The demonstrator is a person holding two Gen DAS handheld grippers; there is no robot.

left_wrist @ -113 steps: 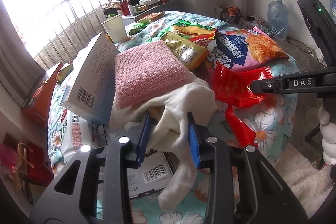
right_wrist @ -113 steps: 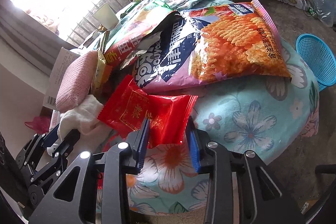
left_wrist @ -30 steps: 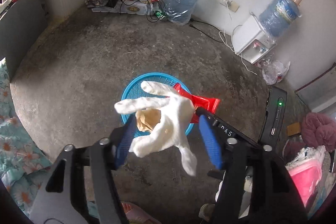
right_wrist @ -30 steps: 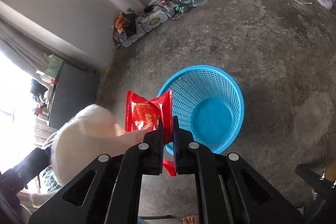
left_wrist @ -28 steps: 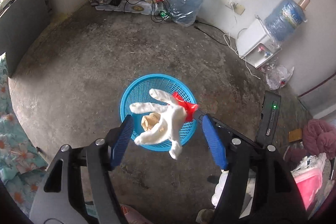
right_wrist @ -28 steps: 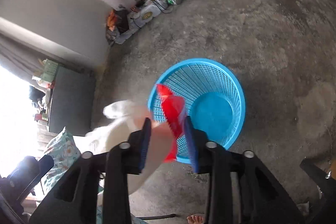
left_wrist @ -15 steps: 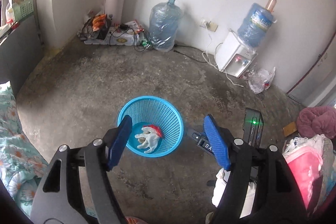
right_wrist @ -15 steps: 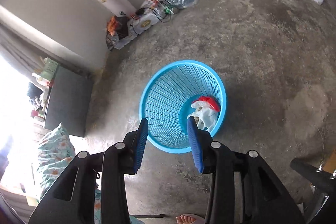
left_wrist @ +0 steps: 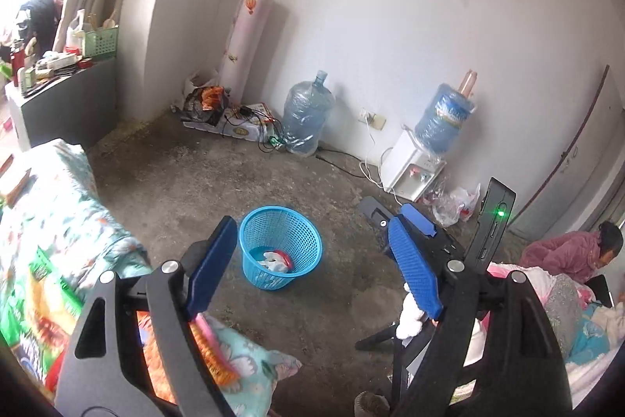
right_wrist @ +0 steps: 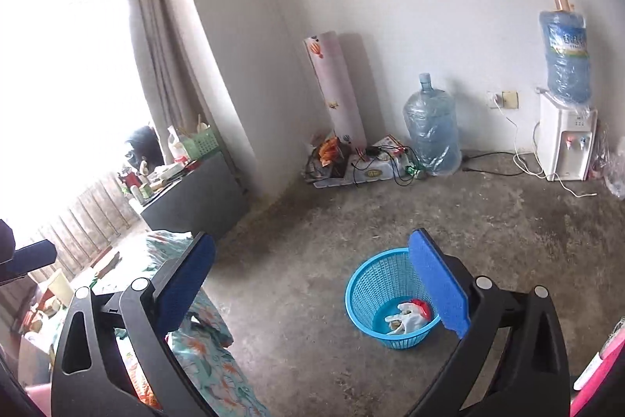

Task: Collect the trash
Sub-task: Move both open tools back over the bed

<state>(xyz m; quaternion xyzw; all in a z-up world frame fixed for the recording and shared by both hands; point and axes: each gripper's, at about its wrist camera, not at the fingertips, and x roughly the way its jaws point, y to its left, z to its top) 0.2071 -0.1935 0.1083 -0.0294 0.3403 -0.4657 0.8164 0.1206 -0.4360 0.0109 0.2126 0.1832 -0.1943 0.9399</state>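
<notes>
A blue mesh basket (left_wrist: 297,221) stands on the concrete floor; it also shows in the right wrist view (right_wrist: 363,296). Inside it lie a white glove (left_wrist: 271,260) and a red wrapper (left_wrist: 286,257), also seen in the right wrist view as glove (right_wrist: 406,315) and wrapper (right_wrist: 422,306). My left gripper (left_wrist: 312,268) is open and empty, raised above and short of the basket. My right gripper (right_wrist: 312,284) is open and empty, raised to the basket's left. The right gripper's blue pad (left_wrist: 418,217) shows in the left wrist view.
The floral-covered table (left_wrist: 58,233) with snack bags (left_wrist: 43,296) is at lower left. Water jugs (left_wrist: 308,112), a dispenser (left_wrist: 410,170), a cable pile (left_wrist: 238,120) and a rolled mat (left_wrist: 246,42) line the wall. A person in pink (left_wrist: 574,253) sits at right.
Both grippers let go of the glove and the red wrapper, which dropped into the basket. Both have since pulled up and back, turning toward the table.
</notes>
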